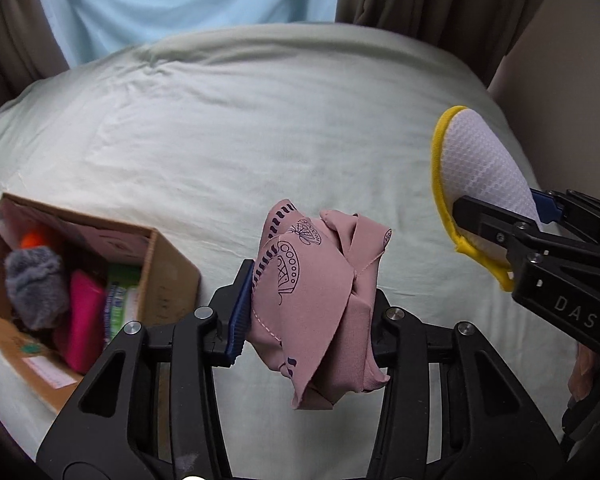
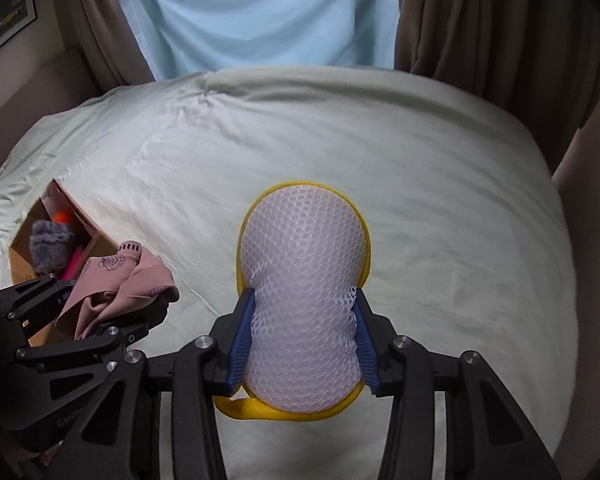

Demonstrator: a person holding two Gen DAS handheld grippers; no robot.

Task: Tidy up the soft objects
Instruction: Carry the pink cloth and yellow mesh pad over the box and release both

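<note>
My left gripper [image 1: 308, 308] is shut on a bunched pink patterned cloth [image 1: 316, 292] and holds it above the bed, just right of the cardboard box [image 1: 172, 276]. The cloth also shows in the right wrist view [image 2: 120, 284]. My right gripper [image 2: 304, 336] is shut on a white mesh sponge with yellow trim [image 2: 304, 264], held above the bed. It shows at the right of the left wrist view [image 1: 476, 172]. The box holds a grey fluffy item [image 1: 36, 284], a pink item [image 1: 82, 320] and an orange item [image 1: 34, 238].
A pale green bedsheet [image 1: 260, 128] covers the bed. Brown curtains [image 2: 480, 20] and a light blue curtain [image 2: 260, 12] hang behind it. A beige wall [image 1: 580, 80] is to the right. The box sits at the bed's left edge [image 2: 24, 256].
</note>
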